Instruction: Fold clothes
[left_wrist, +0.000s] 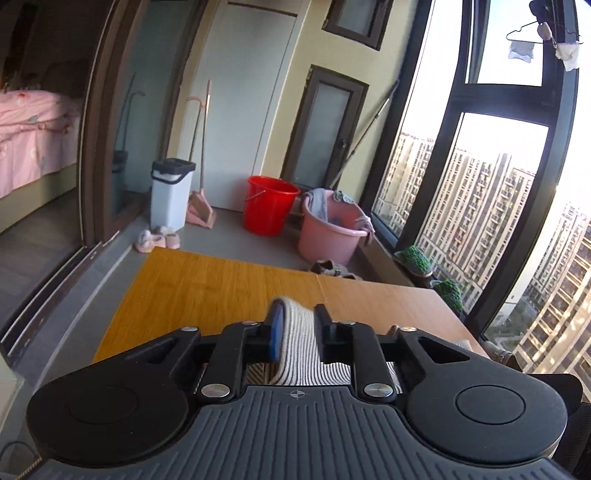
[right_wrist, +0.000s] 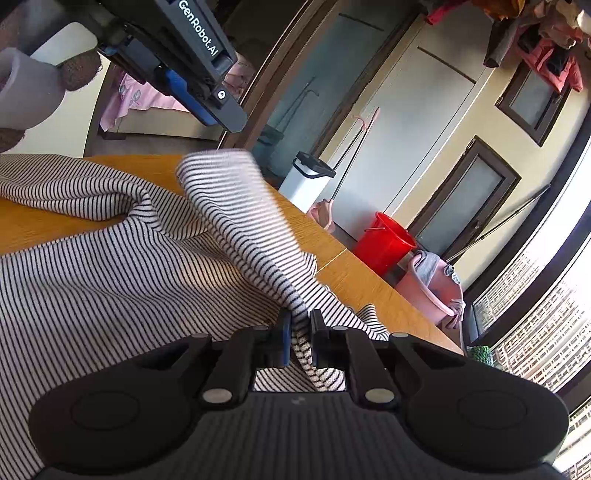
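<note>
Right wrist view gives me a balcony room with tall windows (right_wrist: 535, 332), then the wooden table (right_wrist: 365, 284) carrying the striped garment (right_wrist: 92, 280). My right gripper (right_wrist: 300, 325) is clenched on a raised fold of it; my left gripper (left_wrist: 297, 317) stands released, striped cloth lying loose between its fingers.

Soft ribbed striped cloth garment (right_wrist: 92, 280) lies on a smooth, matt wooden table (left_wrist: 207, 295); glossy plastic red bucket (left_wrist: 269, 210).
</note>
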